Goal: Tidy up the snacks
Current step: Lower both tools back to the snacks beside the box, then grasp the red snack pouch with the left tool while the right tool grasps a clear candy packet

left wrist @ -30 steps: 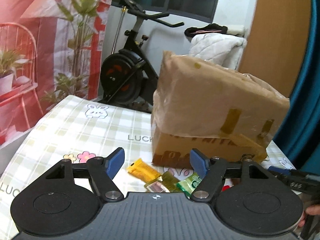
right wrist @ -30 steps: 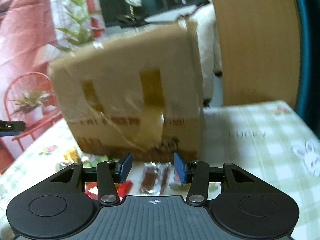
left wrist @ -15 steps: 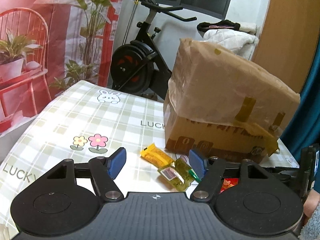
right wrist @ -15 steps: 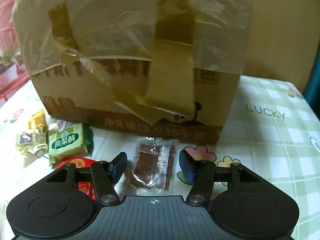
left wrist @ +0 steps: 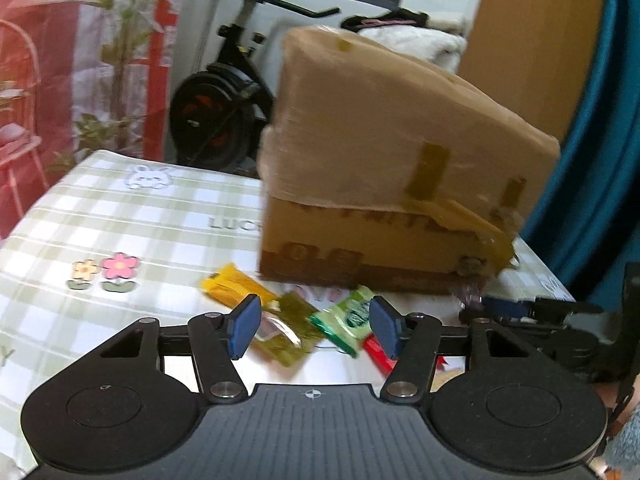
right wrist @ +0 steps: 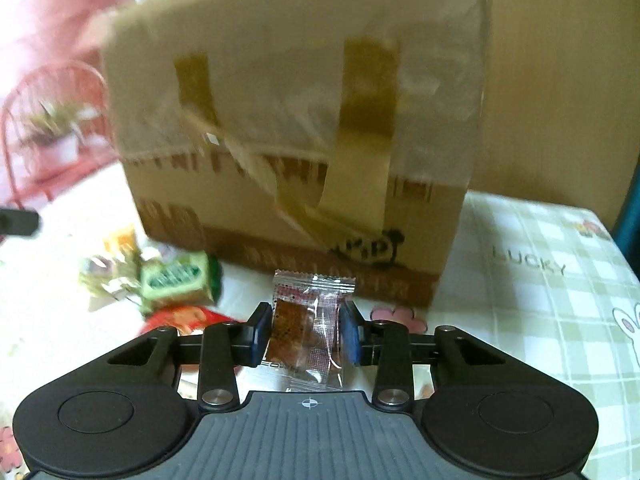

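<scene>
My right gripper is shut on a clear-wrapped brown snack and holds it up in front of the taped cardboard box. My left gripper is open and empty above a cluster of snacks: a yellow packet, an olive packet, a green packet and a red one. The green packet and red packet also show in the right wrist view. The right gripper shows at the right of the left wrist view.
The cardboard box stands on a checked tablecloth. An exercise bike stands behind the table. A wooden door and a blue curtain are at the right.
My right gripper has closed on the clear-wrapped brown snack and lifted it off the table. My left gripper has dipped closer to the snack cluster and stays open.
</scene>
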The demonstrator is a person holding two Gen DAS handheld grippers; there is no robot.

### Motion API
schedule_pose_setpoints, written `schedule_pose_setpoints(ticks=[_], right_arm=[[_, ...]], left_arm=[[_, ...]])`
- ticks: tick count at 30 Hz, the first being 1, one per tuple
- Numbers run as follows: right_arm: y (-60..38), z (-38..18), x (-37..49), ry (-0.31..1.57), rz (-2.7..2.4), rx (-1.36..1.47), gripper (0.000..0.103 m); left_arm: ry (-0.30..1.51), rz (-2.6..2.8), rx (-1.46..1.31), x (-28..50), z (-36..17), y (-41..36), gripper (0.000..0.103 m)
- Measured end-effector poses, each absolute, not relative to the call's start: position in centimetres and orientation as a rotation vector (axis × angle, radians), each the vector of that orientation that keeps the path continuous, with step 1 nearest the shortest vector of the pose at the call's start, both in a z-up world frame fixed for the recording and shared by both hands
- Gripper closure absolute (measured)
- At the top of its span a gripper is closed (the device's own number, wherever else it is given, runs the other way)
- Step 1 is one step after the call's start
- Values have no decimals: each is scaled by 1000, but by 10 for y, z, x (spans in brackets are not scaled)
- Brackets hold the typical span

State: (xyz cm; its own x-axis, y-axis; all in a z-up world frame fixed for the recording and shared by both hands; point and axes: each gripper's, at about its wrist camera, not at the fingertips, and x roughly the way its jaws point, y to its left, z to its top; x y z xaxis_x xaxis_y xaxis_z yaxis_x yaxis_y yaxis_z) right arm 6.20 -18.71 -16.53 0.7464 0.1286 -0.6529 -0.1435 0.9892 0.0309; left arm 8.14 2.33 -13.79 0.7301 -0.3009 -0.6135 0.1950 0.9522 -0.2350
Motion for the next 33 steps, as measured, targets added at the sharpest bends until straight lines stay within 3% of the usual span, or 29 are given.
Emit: schedule_pose_setpoints(ticks=[18, 28, 30, 33], right_arm=[[-231, -172, 29, 581, 111, 103, 68], [-231, -174, 22, 562, 139, 126, 68], [-233, -174, 21, 559, 140, 137, 68], [-234, -175, 21, 557, 140, 147, 68]], left_arm=[[784, -304, -115, 88, -160, 2, 46], [809, -437, -68, 100, -170, -47, 50], [809, -475, -61, 107, -171, -56, 57], [853, -510, -119, 126, -177, -63, 58]])
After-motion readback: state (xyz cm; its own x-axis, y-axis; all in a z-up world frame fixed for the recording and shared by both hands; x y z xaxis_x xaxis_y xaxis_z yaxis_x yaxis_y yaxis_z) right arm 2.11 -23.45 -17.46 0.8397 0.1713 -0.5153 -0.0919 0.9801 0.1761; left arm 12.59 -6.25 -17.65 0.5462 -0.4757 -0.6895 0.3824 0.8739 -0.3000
